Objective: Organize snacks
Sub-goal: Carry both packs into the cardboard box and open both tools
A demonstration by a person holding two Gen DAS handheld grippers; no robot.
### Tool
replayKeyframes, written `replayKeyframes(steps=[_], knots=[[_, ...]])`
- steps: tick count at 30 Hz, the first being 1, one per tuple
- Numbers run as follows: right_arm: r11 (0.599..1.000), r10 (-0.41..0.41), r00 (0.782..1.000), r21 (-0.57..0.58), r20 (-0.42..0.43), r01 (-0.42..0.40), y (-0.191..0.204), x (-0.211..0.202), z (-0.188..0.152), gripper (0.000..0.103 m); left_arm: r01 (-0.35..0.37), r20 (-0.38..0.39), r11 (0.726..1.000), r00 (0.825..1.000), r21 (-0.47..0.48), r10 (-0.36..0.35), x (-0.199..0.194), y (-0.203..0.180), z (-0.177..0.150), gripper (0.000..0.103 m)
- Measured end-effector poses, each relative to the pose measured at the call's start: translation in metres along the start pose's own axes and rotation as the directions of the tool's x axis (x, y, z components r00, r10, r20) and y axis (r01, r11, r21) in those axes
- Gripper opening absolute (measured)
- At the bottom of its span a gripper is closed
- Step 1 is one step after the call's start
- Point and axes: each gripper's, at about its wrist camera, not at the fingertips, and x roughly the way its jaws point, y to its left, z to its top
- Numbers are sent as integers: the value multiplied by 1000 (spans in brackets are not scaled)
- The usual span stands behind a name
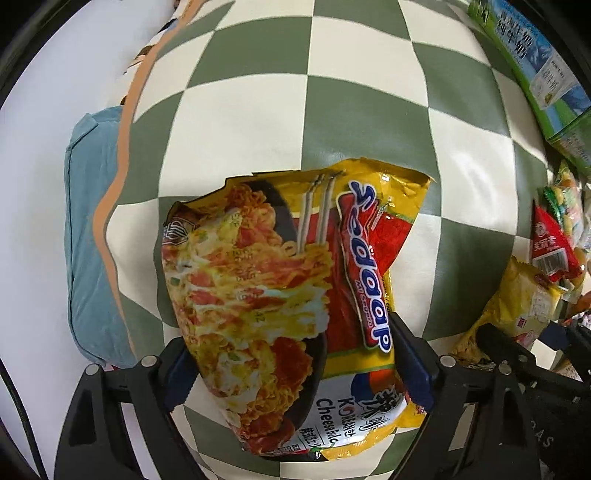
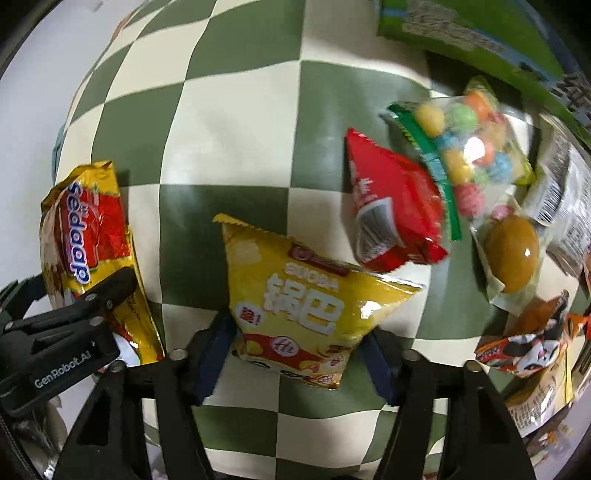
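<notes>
Two grippers work over a green-and-cream checkered tablecloth [image 1: 362, 122], each pointing straight down. The left gripper [image 1: 295, 365] has its blue pads pressed against both sides of a yellow Sedaap noodle packet [image 1: 280, 295], which hangs lengthwise between the jaws, its far end over the cloth near the table's left edge; a blue cushion [image 1: 92, 240] lies beyond that edge. In the right wrist view the same noodle packet [image 2: 88, 236] shows at far left with the left gripper's black body across it. The right gripper [image 2: 295, 358] is clamped on a yellow crisps bag [image 2: 306, 299], its pads set against the bag's lower corners while the top of the bag points away over the cloth. Just beyond that bag lies a red snack packet [image 2: 391, 206], touching its upper right edge, and overlapping the red packet's far side is a clear bag of coloured candy balls [image 2: 469, 147]. To the right of these sit a sealed pouch holding a brown egg [image 2: 511, 254], an orange-and-black packet [image 2: 532, 343] and a green carton [image 2: 480, 33] at the far edge.
</notes>
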Motion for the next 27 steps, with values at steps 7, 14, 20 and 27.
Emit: replayKeyframes(steps=[7,14,20,27], knots=[[999,11,998,-37,64,-9,-3,-23,-28,52,35,34,999,999,-10,-35,-21,0,-17,85],[997,62,992,-59,114,-55,-29,-71,-46,51,56,40,998,998,9,-56,-33,-5,-23,84],[992,105,980,-81,168,-93,-76,-133,-36,51,72,128,997,989,-10,-70,-73,-11,-15,84],[986,158,947,-95,279,-136,-101,-205,-7,51,149,305,989,941,12,-145,-162,-47,1,83]])
